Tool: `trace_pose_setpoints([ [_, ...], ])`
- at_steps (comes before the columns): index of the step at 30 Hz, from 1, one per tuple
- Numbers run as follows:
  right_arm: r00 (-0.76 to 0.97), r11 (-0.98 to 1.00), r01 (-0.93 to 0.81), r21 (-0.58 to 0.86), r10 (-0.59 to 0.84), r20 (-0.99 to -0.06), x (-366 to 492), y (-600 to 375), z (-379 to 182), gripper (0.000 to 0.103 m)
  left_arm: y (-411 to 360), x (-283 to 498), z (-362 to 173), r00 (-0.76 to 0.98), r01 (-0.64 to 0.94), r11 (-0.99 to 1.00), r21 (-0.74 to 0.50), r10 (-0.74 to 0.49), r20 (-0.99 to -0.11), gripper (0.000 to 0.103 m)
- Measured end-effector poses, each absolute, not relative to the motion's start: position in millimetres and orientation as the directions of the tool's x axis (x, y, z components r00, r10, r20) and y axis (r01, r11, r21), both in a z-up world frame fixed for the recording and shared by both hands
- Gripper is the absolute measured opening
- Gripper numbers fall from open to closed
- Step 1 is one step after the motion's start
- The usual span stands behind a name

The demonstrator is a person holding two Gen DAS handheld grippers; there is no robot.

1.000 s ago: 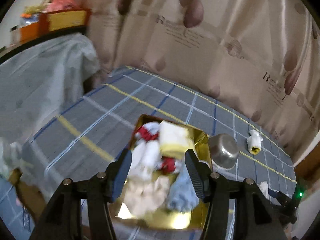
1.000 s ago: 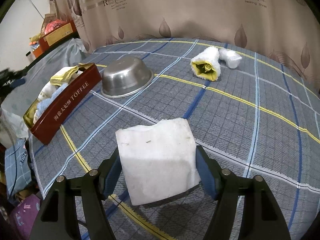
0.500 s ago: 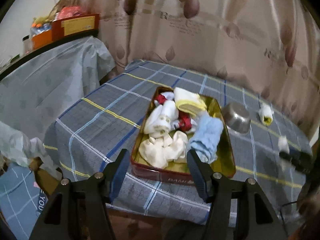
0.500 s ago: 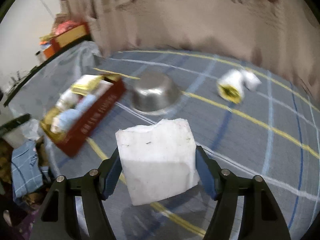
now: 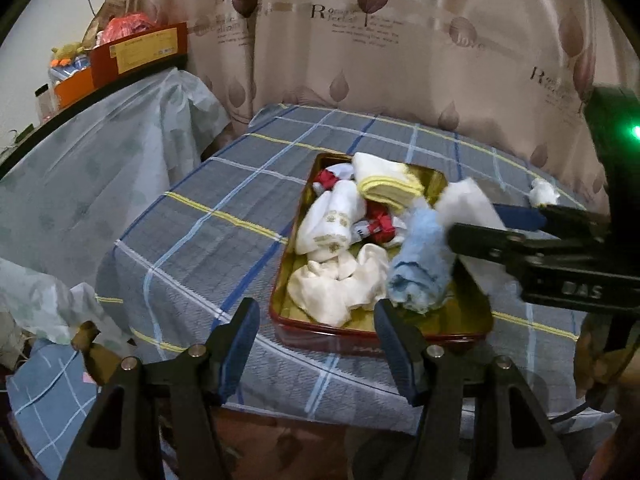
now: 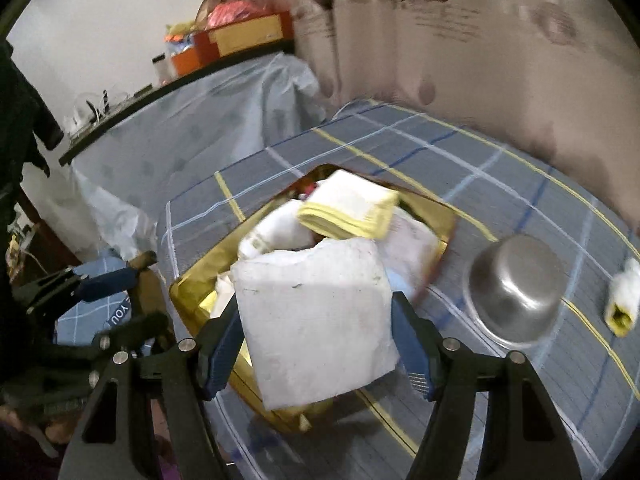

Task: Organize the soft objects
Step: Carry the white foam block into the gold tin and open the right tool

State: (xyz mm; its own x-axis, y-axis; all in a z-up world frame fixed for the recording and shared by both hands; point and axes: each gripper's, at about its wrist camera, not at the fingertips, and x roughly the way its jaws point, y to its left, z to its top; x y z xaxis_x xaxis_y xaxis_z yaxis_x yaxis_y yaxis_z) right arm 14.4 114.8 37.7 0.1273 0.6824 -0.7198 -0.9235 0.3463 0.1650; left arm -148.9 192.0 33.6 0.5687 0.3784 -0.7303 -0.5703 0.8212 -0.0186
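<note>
The right gripper (image 6: 320, 340) clamps a white folded square cloth (image 6: 316, 320) between both fingers, held above the gold-lined red rectangular tin (image 5: 460, 320). The left gripper (image 5: 316, 344) is spread wide with nothing between its fingers, the tin just ahead.

Grey tabletop cloth (image 5: 208, 240) checked with blue, white and yellow lines; red tin (image 5: 320, 332), gold inside; pale blue towel (image 5: 420, 268); yellow-edged white cloth (image 6: 352, 208).
</note>
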Motion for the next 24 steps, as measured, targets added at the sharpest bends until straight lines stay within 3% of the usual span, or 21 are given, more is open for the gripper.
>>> trace_pose_setpoints([
  [24, 0.093, 0.310, -0.944, 0.112, 0.577, -0.811, 11, 170, 4, 0.069, 207, -147, 25, 0.530, -0.589, 0.807, -0.043, 0.345, -0.775, 0.061],
])
